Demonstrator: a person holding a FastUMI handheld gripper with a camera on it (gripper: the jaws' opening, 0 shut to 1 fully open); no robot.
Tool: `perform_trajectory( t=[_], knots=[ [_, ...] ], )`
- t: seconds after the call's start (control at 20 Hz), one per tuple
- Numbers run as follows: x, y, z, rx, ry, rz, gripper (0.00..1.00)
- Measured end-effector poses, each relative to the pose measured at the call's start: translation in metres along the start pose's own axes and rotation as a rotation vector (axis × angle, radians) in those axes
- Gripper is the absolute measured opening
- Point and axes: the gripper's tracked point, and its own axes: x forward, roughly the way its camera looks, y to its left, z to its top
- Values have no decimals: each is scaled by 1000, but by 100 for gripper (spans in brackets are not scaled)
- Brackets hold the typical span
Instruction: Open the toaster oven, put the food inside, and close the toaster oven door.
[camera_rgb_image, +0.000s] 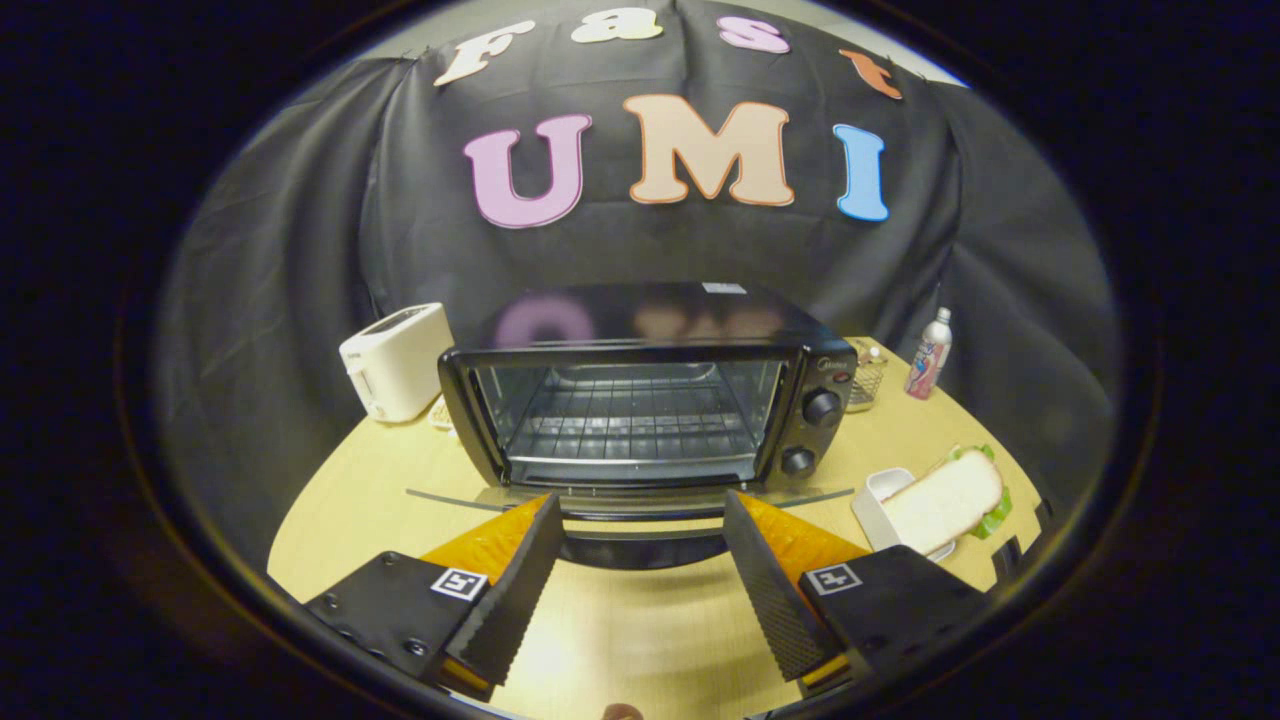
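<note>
Since the toaster oven (640, 400) already stands with its glass door (630, 505) folded down flat toward the fingers, the step in hand looks like fetching the food. In the gripper view the gripper (640, 540) is spread wide and empty, its two ridged fingers (515, 590) flanking the door's dark handle (640, 545), which lies between their tips without either pad pressing on it. Beyond the door the wire rack (625, 420) sits bare inside the cavity. The food, a sandwich (945, 500) of white bread with green leaf showing at its edges, rests in a shallow white tray (875, 495) on the wooden table (620, 640), off to the right of the oven and beside the right finger.

To do this well, I judge the gripper should back clear of the door, swing right, and close across the sandwich's narrow sides with light pressure, since soft bread will crush and the filling may slide. Lifting it level should help it clear the tray's rim and the open door.

A white pop-up toaster (395, 360) stands left of the oven, a bottle (928, 355) behind at the right.
</note>
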Motion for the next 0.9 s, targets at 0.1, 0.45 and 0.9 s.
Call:
perform_trajectory(
  t=[0.1, 0.45, 0.9],
  knots=[
    [-3, -2, -10, 8, 21, -1, 99],
    [-7, -4, -43, 6, 110, 2, 99],
    [6, -2, -131, -8, 301, 7, 99]
  ],
)
